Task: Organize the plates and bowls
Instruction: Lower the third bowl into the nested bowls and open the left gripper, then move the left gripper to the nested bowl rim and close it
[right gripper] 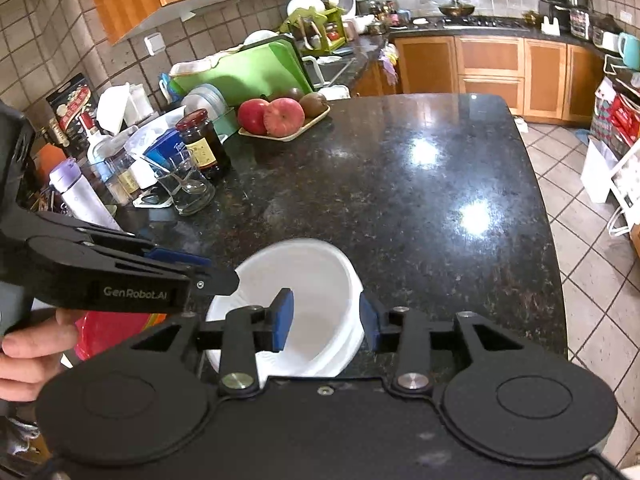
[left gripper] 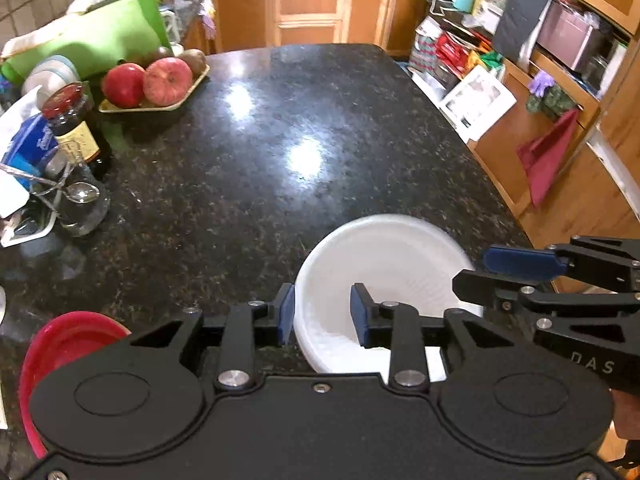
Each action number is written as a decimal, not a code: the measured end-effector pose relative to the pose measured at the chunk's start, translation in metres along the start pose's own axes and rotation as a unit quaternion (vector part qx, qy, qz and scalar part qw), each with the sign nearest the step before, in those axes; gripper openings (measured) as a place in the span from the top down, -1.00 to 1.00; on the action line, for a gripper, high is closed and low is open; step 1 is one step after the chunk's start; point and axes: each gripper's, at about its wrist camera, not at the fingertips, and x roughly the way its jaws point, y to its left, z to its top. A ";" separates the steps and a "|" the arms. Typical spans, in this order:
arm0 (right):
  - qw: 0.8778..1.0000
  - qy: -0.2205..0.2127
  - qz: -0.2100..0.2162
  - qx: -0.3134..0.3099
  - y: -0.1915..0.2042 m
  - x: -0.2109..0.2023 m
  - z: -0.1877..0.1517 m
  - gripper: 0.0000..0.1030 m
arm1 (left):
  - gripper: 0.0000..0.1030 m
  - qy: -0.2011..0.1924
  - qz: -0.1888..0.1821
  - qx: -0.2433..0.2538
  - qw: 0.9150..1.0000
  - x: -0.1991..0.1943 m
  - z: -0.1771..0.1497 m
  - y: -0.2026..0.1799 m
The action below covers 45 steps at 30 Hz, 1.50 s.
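Observation:
A white bowl (left gripper: 384, 276) sits on a white plate near the front edge of the black granite counter (left gripper: 280, 140); it also shows in the right wrist view (right gripper: 316, 280). My left gripper (left gripper: 322, 314) is open, its fingers straddling the bowl's left rim without closing on it. My right gripper (right gripper: 326, 322) is open, its fingers straddling the bowl's right rim. The right gripper shows in the left wrist view (left gripper: 516, 268) at the bowl's right side. A red plate (left gripper: 64, 344) lies to the left of the bowl, partly hidden by the left gripper's body.
A tray of apples (left gripper: 156, 84) stands at the counter's back left. A dark jar (left gripper: 76, 128), a glass with a spoon (left gripper: 80, 204) and cluttered packets line the left edge. A green cutting board (left gripper: 92, 40) leans behind them. The counter drops off to the floor on the right.

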 end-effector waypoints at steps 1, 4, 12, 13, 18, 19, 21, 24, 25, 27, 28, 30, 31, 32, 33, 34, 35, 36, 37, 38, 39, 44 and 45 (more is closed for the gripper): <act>1.000 -0.007 -0.001 -0.006 0.000 -0.001 0.000 0.23 | 0.20 -0.002 0.000 -0.002 1.000 -0.001 0.000 -0.001; 0.999 -0.032 -0.005 -0.020 -0.002 -0.006 0.000 0.11 | 0.17 -0.021 0.013 -0.011 1.000 -0.006 -0.003 -0.002; 0.995 -0.085 -0.011 -0.048 -0.002 -0.016 -0.009 0.01 | 0.02 -0.077 0.066 -0.020 0.995 -0.013 -0.015 -0.010; 0.994 -0.091 -0.013 -0.050 -0.001 -0.017 -0.010 -0.01 | -0.02 -0.080 0.070 -0.023 0.994 -0.013 -0.016 -0.011; 0.991 -0.117 -0.034 -0.056 -0.002 -0.022 -0.017 -0.13 | -0.08 -0.089 0.082 -0.034 0.992 -0.011 -0.020 -0.012; 0.990 -0.120 -0.037 -0.057 -0.001 -0.022 -0.018 -0.16 | -0.08 -0.090 0.082 -0.038 0.992 -0.011 -0.021 -0.012; 0.989 -0.128 -0.042 -0.064 -0.001 -0.023 -0.021 -0.28 | -0.08 -0.092 0.079 -0.045 0.992 -0.012 -0.025 -0.011; 0.984 -0.152 -0.048 -0.077 0.004 -0.025 -0.028 -0.29 | -0.08 -0.100 0.079 -0.051 0.991 -0.012 -0.033 -0.012; 0.982 -0.163 -0.055 -0.081 0.006 -0.025 -0.031 -0.29 | -0.08 -0.104 0.082 -0.053 0.990 -0.013 -0.036 -0.012; 0.978 -0.176 -0.068 -0.087 0.010 -0.027 -0.036 -0.29 | -0.08 -0.113 0.089 -0.058 0.988 -0.014 -0.041 -0.012; 0.977 -0.180 -0.068 -0.091 0.012 -0.027 -0.038 -0.28 | -0.08 -0.117 0.091 -0.058 0.987 -0.015 -0.044 -0.011; 0.976 -0.185 -0.067 -0.096 0.017 -0.028 -0.042 -0.25 | -0.08 -0.126 0.090 -0.064 0.986 -0.018 -0.048 -0.008; 0.975 -0.189 -0.068 -0.095 0.019 -0.028 -0.044 -0.25 | -0.08 -0.133 0.087 -0.069 0.985 -0.020 -0.051 -0.007; 0.973 -0.199 -0.072 -0.090 0.021 -0.028 -0.046 -0.25 | -0.08 -0.141 0.084 -0.071 0.984 -0.022 -0.054 -0.004; 0.972 -0.206 -0.077 -0.085 0.023 -0.029 -0.048 -0.25 | -0.08 -0.149 0.084 -0.071 0.983 -0.023 -0.057 -0.003; 0.970 -0.213 -0.084 -0.079 0.025 -0.029 -0.050 -0.25 | -0.08 -0.156 0.087 -0.072 0.981 -0.025 -0.060 -0.001; 0.969 -0.216 -0.089 -0.075 0.028 -0.028 -0.052 -0.25 | -0.08 -0.165 0.090 -0.074 0.979 -0.028 -0.063 0.000; 0.969 -0.218 -0.096 -0.070 0.030 -0.028 -0.053 -0.25 | -0.08 -0.173 0.092 -0.076 0.978 -0.030 -0.067 0.002; 0.968 -0.219 -0.103 -0.064 0.033 -0.027 -0.055 -0.25 | -0.09 -0.180 0.093 -0.077 0.976 -0.031 -0.069 0.003; 0.968 -0.218 -0.109 -0.061 0.036 -0.026 -0.056 -0.25 | -0.09 -0.187 0.094 -0.077 0.975 -0.033 -0.071 0.005; 0.968 -0.217 -0.115 -0.059 0.039 -0.025 -0.057 -0.25 | -0.10 -0.191 0.094 -0.074 0.974 -0.034 -0.074 0.005; 0.965 -0.212 -0.144 -0.049 0.055 -0.024 -0.066 -0.27 | -0.22 -0.219 0.096 -0.073 0.968 -0.042 -0.086 0.012; 0.965 -0.208 -0.149 -0.047 0.058 -0.024 -0.068 -0.27 | -0.25 -0.225 0.098 -0.073 0.967 -0.043 -0.089 0.015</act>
